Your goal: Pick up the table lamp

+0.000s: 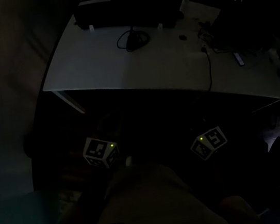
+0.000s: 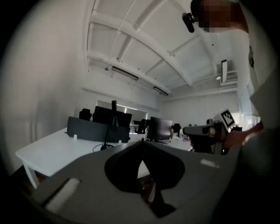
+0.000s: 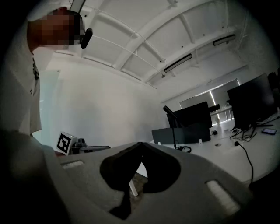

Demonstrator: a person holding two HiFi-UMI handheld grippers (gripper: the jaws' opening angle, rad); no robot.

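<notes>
On a smooth white table (image 1: 96,63), slim black table lamp (image 2: 113,109), upright

Lamp (image 1: 134,41): a black desk model, standing upright on the far part of the white table (image 1: 96,63), untouched and well apart from both grippers. In the left gripper view the lamp (image 2: 113,117) shows a thin straight stem rising from a small dark base, just in front of a low dark screen (image 2: 87,130). In the right gripper view the lamp (image 3: 173,131) carries a slim head angled up to the left. A dark cord (image 1: 121,39) loops beside the base.
</notes>
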